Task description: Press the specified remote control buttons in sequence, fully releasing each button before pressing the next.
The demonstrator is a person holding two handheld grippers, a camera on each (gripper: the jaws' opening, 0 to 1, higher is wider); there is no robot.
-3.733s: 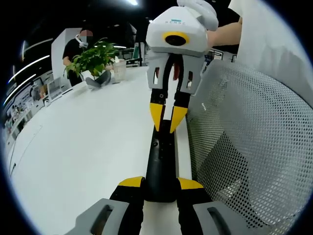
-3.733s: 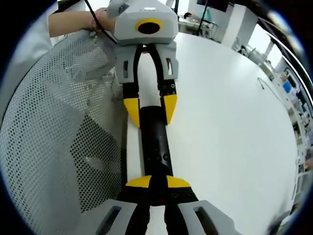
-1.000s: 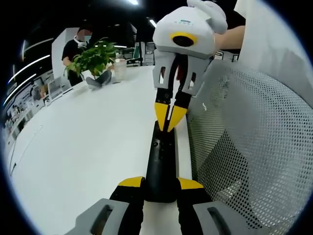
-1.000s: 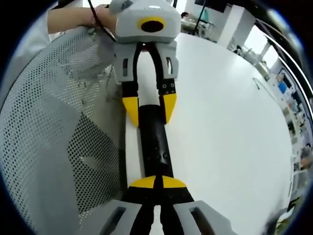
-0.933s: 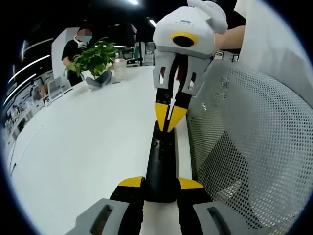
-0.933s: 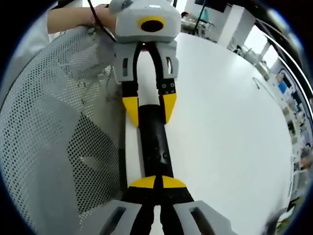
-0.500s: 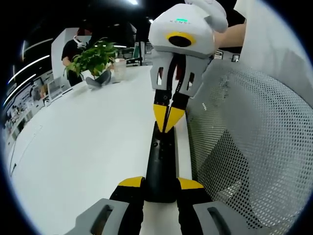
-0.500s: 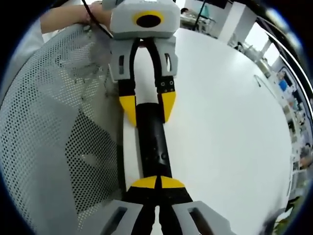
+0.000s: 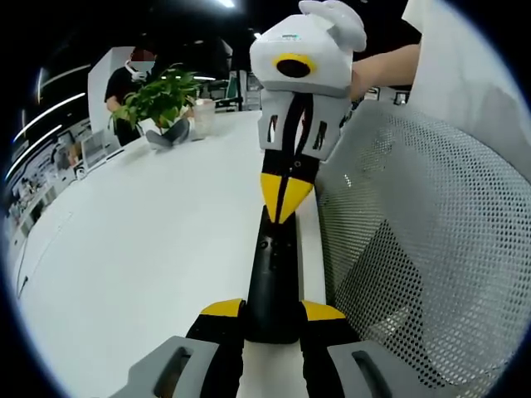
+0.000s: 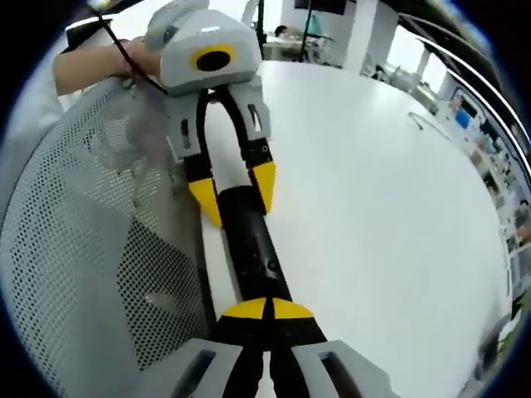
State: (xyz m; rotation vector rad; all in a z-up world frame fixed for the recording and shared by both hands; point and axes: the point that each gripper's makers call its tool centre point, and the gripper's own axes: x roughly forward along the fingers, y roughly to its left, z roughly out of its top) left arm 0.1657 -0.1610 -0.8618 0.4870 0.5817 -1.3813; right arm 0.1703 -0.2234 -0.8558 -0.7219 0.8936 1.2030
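Note:
A long black remote (image 9: 272, 265) lies along the white table's (image 9: 149, 249) edge. My left gripper (image 9: 272, 309) is shut on its near end, one yellow-tipped jaw on each side. My right gripper (image 9: 286, 199) comes down from the top of the left gripper view, its yellow tips shut together and touching the remote's far part. In the right gripper view the right gripper (image 10: 267, 308) has its tips closed over the remote (image 10: 249, 240). Beyond them the left gripper (image 10: 234, 192) clamps the remote's other end.
A mesh chair back (image 9: 415, 249) (image 10: 91, 249) stands right beside the table edge and the remote. A potted plant (image 9: 158, 104) and a cup (image 9: 202, 116) sit at the table's far side, with a person (image 9: 133, 75) behind. A forearm (image 9: 382, 66) holds the right gripper.
The right gripper's tips, apart astride the remote 3.7 s ago, are now shut together on it. The right gripper has tilted in the last half second. The left gripper's hold is unchanged.

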